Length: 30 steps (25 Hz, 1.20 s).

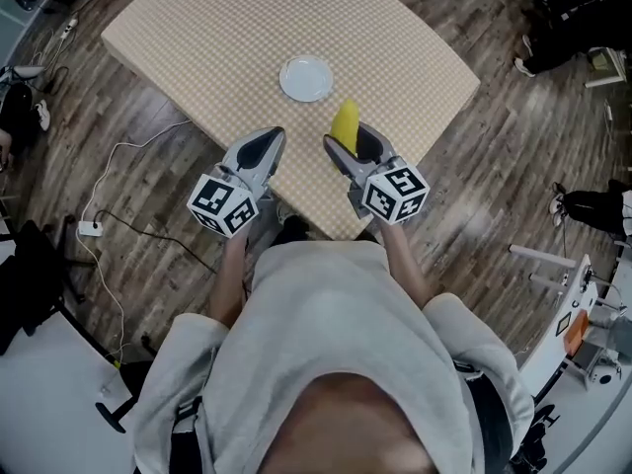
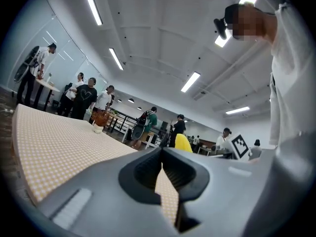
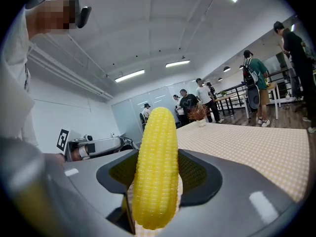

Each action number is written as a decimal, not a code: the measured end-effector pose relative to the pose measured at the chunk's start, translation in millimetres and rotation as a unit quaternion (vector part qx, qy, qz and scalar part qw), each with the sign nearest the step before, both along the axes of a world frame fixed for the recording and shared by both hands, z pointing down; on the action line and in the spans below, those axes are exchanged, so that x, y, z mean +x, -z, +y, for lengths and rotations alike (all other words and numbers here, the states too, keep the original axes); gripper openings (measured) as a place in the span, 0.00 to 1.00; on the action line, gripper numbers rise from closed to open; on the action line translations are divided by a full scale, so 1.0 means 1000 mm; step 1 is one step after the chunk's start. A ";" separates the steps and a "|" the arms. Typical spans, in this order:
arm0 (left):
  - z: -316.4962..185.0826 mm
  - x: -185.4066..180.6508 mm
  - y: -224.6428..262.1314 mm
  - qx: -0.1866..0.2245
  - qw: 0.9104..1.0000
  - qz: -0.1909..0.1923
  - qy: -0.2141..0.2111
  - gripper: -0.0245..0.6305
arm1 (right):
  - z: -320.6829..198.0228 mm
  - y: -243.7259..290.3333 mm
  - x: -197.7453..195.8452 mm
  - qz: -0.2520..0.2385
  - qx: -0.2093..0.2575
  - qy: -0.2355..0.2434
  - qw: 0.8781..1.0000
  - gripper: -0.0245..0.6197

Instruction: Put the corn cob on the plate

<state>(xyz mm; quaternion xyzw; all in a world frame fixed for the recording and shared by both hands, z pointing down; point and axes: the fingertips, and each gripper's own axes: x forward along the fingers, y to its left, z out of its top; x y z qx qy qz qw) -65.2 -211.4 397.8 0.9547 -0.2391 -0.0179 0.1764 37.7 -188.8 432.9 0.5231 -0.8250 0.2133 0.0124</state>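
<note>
Right gripper (image 1: 350, 142) pinches the yellow corn cob (image 1: 345, 121) between its jaws, the cob's tip sticking out past the jaw ends over the near part of the checked tablecloth (image 1: 197, 38). Just beside it, the left gripper (image 1: 269, 146) hangs empty, jaws pressed together at the tips. Farther out on the cloth lies the white plate (image 1: 306, 78), apart from the cob.

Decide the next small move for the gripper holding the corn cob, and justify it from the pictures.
Probably carry the right gripper forward and slightly left toward the plate. Its jaws are clamped on the corn cob, held over the near part of the table, while the plate sits empty farther out.
</note>
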 end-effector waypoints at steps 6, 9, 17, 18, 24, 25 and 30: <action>-0.009 0.023 -0.016 -0.020 1.000 -0.009 -0.007 0.05 | -0.012 -0.013 0.019 -0.006 -0.014 0.000 1.000 0.43; -0.013 0.034 -0.024 -0.024 1.000 -0.016 0.010 0.05 | -0.020 -0.020 0.033 -0.015 -0.014 0.010 1.000 0.43; -0.015 0.027 -0.051 -0.053 0.994 -0.044 0.088 0.05 | -0.039 -0.047 0.049 -0.044 -0.036 0.045 0.997 0.43; -0.016 0.026 -0.053 -0.056 0.993 -0.046 0.095 0.05 | -0.040 -0.050 0.049 -0.044 -0.039 0.049 0.997 0.43; -0.020 0.021 -0.069 -0.075 0.989 -0.052 0.114 0.05 | -0.039 -0.077 0.041 -0.033 -0.070 0.071 0.995 0.43; -0.020 0.021 -0.074 -0.080 0.989 -0.053 0.114 0.05 | -0.037 -0.083 0.040 -0.033 -0.077 0.071 0.994 0.43; -0.021 0.022 -0.101 -0.109 0.987 -0.054 0.107 0.05 | -0.024 -0.116 0.036 -0.039 -0.118 0.070 0.990 0.43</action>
